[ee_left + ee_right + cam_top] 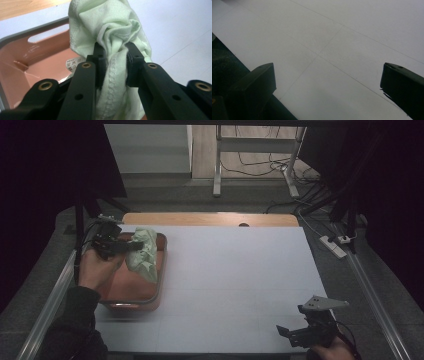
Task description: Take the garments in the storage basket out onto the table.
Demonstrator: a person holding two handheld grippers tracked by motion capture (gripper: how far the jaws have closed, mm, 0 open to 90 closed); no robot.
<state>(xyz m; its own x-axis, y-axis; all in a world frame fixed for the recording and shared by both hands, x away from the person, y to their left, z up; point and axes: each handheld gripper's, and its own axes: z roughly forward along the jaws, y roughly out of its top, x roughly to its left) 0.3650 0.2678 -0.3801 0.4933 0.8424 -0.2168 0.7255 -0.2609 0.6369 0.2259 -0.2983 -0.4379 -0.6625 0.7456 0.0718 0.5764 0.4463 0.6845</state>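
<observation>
at the frame's left your left gripper (113, 66) pinches the green cloth (110, 27) above the tray (161, 270), probably lifting it, while your right gripper (295, 334) idles, jaws wide.

Pinched in the matt black plastic left hand-held gripper (115, 62), a soft pale-green stitched cloth (110, 30); behind it, a glossy smooth salmon-pink plastic tray (32, 62); beneath, a matt white surface (352, 37).

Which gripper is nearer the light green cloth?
Left. The left gripper is shut on the light green cloth over the orange bin. The right gripper is open, far across the table by its near right corner.
</observation>
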